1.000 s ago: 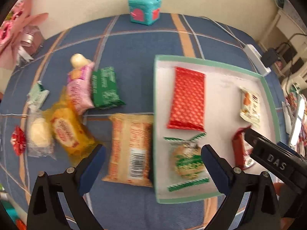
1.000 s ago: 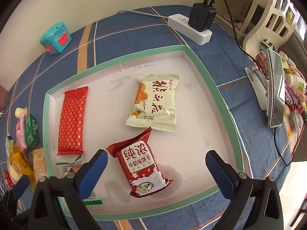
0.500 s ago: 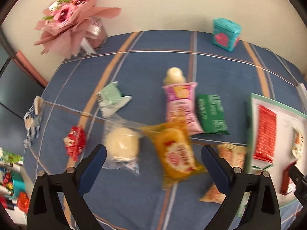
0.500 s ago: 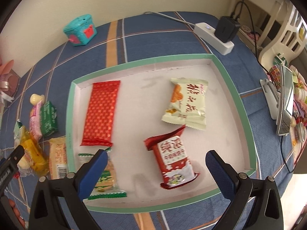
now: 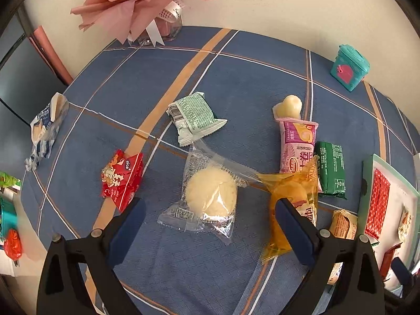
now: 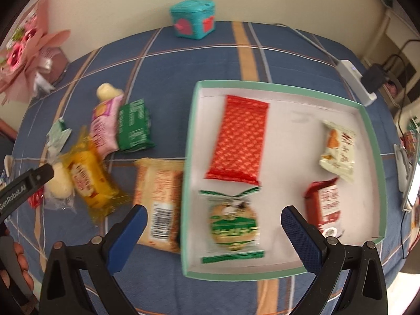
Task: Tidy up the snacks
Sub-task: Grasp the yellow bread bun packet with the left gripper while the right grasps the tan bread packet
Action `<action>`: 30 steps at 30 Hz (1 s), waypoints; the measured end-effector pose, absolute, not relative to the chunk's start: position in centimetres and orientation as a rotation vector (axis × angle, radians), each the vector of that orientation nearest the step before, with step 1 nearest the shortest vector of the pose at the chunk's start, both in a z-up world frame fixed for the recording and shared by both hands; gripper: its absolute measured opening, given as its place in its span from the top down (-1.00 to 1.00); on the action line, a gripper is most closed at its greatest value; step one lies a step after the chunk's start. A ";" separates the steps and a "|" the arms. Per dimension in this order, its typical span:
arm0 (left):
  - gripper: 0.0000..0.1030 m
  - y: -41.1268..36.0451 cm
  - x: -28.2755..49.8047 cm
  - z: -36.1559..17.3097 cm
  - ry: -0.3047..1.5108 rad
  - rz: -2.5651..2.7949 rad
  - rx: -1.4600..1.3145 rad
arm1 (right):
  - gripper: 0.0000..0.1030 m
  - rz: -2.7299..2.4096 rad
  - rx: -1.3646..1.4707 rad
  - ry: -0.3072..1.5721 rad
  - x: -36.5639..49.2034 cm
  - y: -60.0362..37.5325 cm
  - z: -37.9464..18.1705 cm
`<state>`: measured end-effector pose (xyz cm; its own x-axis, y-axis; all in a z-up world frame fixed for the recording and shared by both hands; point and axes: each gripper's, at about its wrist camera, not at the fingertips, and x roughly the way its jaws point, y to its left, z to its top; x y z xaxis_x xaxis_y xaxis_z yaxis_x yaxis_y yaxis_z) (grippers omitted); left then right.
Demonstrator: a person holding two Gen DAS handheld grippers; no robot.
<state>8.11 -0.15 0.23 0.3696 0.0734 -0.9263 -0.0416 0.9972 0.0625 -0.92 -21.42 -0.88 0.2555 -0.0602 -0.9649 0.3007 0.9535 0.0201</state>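
My left gripper [image 5: 208, 232] is open and empty, hanging just above a clear-wrapped pale bun [image 5: 210, 197]. Around it lie a yellow pack [image 5: 291, 197], a red packet [image 5: 122, 179], a pale green packet [image 5: 193, 116], a pink pack [image 5: 298, 143] and a dark green pack [image 5: 330, 172]. My right gripper [image 6: 214, 239] is open and empty above the near left edge of the green-rimmed white tray [image 6: 372, 136]. The tray holds a long red bar [image 6: 240, 136], a green-and-white cookie pack [image 6: 232, 227], a cream pack [image 6: 338, 151] and a red biscuit pack [image 6: 326, 204]. An orange pack [image 6: 160, 204] lies beside the tray.
A teal box [image 6: 193, 18] stands at the table's far edge. A pink bouquet [image 5: 136, 2] stands at the far left corner. A blue-white wrapper [image 5: 44, 128] lies near the left edge. A white power strip [image 6: 357, 81] with cables lies at the far right.
My left gripper has swung left from the tray's edge to over the loose snacks and the bun. My right gripper has moved left, from over the tray's middle to its left edge.
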 end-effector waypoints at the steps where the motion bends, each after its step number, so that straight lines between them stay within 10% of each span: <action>1: -0.92 -0.1 8.1 0.2 1.196 0.066 0.024 | -1.00 -0.235 0.214 1.296 -0.8 -20.9 -1.0; 17: -0.89 -3.9 8.7 -2.7 1.297 -0.112 -0.108 | -1.00 -0.196 0.200 1.320 -0.3 -19.0 -2.8; 30: 0.18 -4.4 9.1 -3.0 1.304 -0.149 -0.119 | -0.57 -0.125 0.298 1.256 -0.3 -19.4 -1.8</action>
<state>9.08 -4.43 -3.05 0.2565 -0.1760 -0.9504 0.0425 0.9844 -0.1708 -0.26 -19.36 -1.75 0.3091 0.0700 -0.9485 0.2551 0.9546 0.1536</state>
